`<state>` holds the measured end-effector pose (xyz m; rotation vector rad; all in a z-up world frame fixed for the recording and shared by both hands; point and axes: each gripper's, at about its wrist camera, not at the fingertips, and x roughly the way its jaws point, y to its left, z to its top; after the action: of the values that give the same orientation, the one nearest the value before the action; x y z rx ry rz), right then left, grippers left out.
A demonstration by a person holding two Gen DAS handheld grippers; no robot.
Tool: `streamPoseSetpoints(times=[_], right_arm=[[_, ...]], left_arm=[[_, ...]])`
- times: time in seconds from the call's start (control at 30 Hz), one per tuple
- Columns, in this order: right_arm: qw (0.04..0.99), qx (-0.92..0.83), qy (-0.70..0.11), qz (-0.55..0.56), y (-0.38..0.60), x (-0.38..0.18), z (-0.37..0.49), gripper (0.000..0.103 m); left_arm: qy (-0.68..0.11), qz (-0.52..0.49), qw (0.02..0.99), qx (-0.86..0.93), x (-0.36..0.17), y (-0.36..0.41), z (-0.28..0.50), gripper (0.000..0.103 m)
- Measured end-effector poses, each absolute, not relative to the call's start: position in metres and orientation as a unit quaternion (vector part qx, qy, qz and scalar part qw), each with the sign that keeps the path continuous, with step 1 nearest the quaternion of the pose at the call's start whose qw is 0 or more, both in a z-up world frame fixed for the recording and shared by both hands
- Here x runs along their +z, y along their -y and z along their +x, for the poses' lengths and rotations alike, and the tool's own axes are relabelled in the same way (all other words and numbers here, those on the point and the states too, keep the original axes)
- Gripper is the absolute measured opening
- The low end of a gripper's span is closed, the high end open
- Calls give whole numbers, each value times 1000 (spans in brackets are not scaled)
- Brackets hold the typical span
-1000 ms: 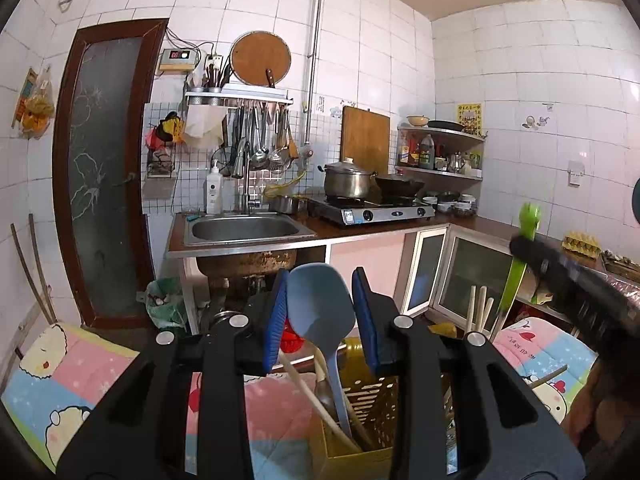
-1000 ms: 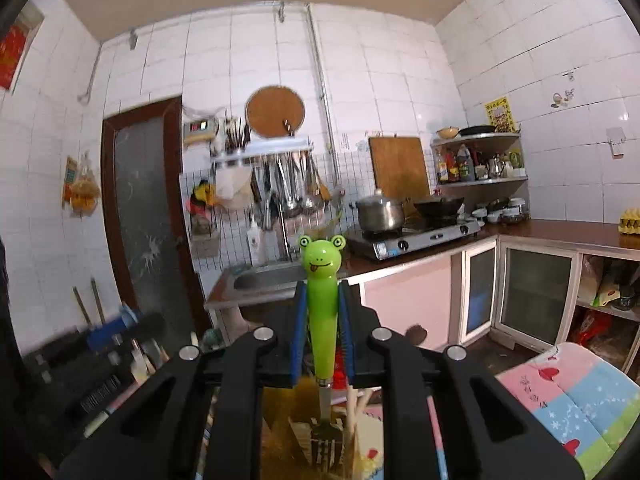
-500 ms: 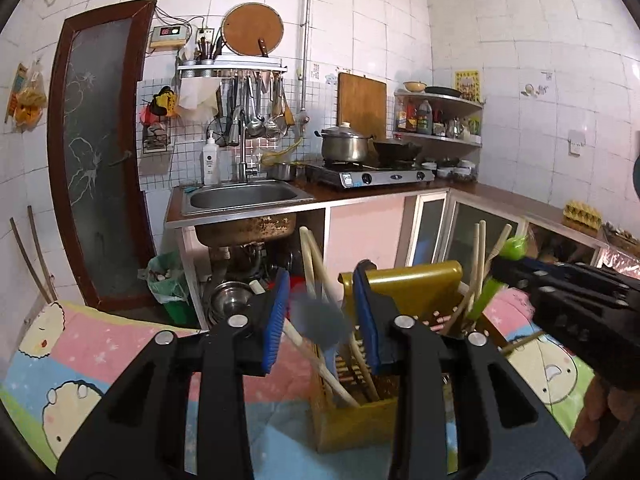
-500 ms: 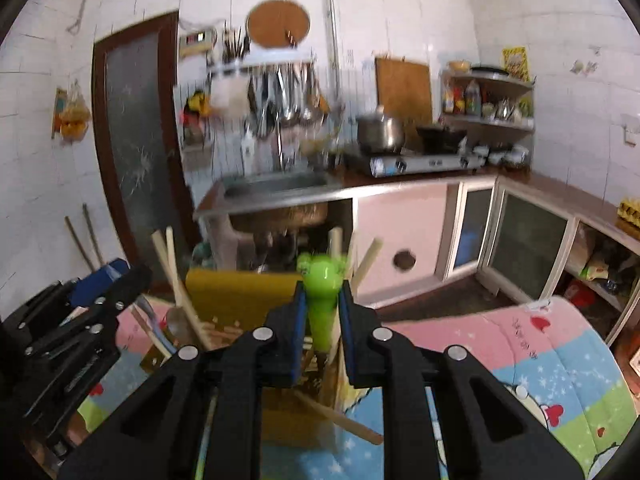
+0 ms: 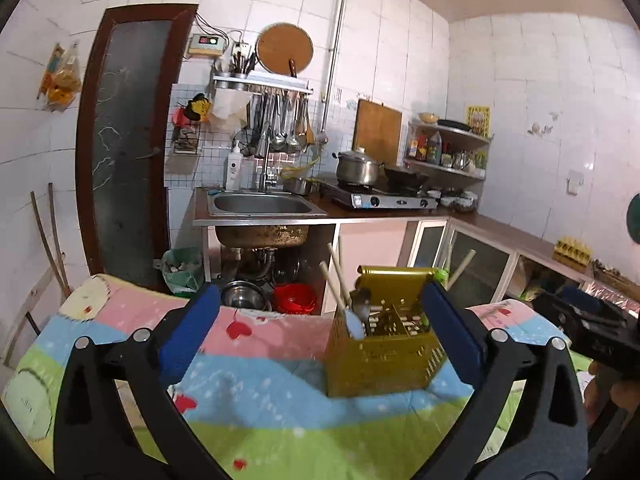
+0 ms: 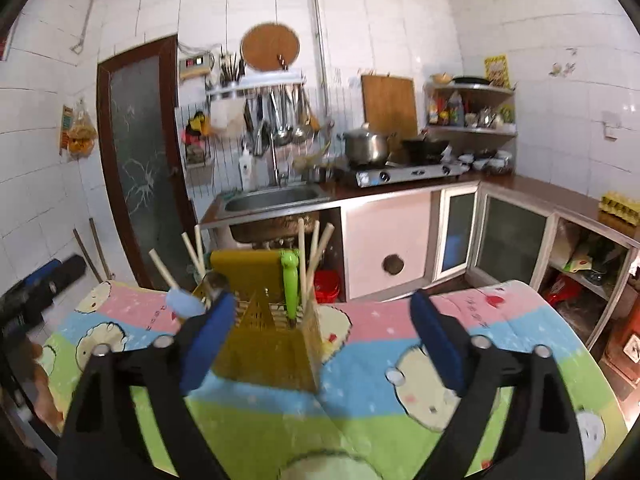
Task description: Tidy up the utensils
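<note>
A yellow perforated utensil caddy [image 5: 384, 356] stands on the cartoon-print cloth [image 5: 260, 392]; it also shows in the right wrist view [image 6: 264, 344]. In it stand a light blue spatula [image 5: 354, 322], a metal spoon [image 5: 362, 300], wooden chopsticks [image 5: 334, 284] and a green frog-handled utensil [image 6: 290, 284]. My left gripper [image 5: 320, 328] is open and empty, held back from the caddy. My right gripper [image 6: 322, 340] is open and empty, just in front of the caddy. The blue spatula [image 6: 182, 304] leans out at the caddy's left.
Behind the cloth-covered table are a sink counter [image 5: 260, 204], a gas stove with pots [image 5: 380, 196], cabinets [image 6: 512, 236] and a brown door [image 5: 124, 148]. A red basin [image 5: 296, 298] and metal bowls sit under the sink. The other gripper shows at each view's edge [image 5: 592, 328].
Both grippers let go: the blue spatula and the green frog utensil now stand in the caddy. Both jaws opened wide and pulled back from it.
</note>
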<state>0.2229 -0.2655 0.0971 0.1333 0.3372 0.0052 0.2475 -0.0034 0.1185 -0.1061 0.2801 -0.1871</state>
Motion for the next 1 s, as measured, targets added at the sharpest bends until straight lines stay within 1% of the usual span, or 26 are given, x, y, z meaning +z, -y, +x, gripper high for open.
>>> streamPoseSetpoints(times=[0.2,0.37,0.53,0.73,0.87,1.0], right_arm=[[987,-7,-149,55,257,61,143,98],[989,-18,-139,50,244,36,92,99],[988,-23,-140,56,232,14,54,99],[989,-27,-140,39,220,-8,27,99],[992,-30,-120,28,215,-8,18,99],[991,-30,-125,24,213,-10,19,99]], left_arm=[[-135,-49,986,-88,99,-8,179,98],[-128,-51,987,-82,77,-10,130,98],[-127,-9,989,-78,52,3,91,98],[-143,3,987,-71,18,7,60,98],[-130,0,991,-42,6,3,49,98],[-127,-5,991,-37,1,0,45,98]])
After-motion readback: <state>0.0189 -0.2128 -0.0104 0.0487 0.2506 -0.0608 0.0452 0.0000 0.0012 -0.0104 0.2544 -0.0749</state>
